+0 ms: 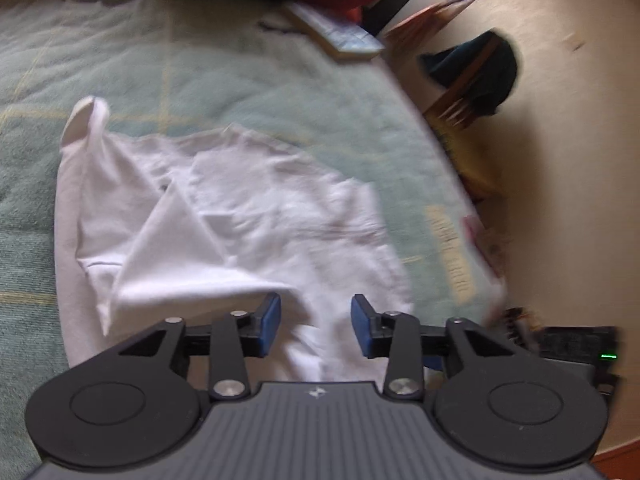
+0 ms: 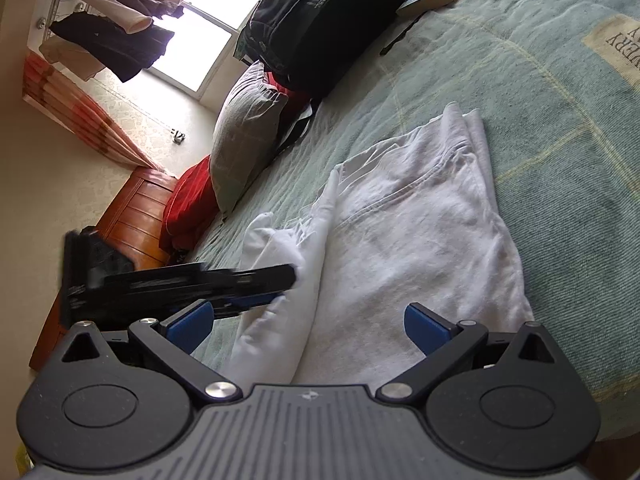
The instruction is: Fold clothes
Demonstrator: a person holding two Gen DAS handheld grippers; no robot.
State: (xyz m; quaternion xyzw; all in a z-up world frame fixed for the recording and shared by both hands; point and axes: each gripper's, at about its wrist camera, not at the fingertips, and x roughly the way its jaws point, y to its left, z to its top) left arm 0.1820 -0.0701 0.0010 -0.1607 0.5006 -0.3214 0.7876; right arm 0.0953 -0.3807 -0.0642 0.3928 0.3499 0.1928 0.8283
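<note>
A white garment (image 1: 224,220) lies crumpled and partly folded on the green bed cover (image 1: 200,60). A loose flap of it stands up at the left. My left gripper (image 1: 316,322) hovers over the garment's near edge. Its blue pads (image 1: 272,320) stand apart, with cloth beneath them and nothing pinched: it is open. In the right wrist view the garment (image 2: 400,232) stretches away from me, with a rolled fold along its left side. My right gripper (image 2: 308,324) is wide open above the near end. The left gripper (image 2: 276,280) shows blurred at that fold.
A black backpack (image 2: 312,32), a grey pillow (image 2: 244,132) and a red cushion (image 2: 188,204) line the bed's far side. A book (image 1: 340,32) lies near the bed's edge. A wooden chair with a dark garment (image 1: 476,72) stands on the floor. Clothes hang on a rack (image 2: 112,32).
</note>
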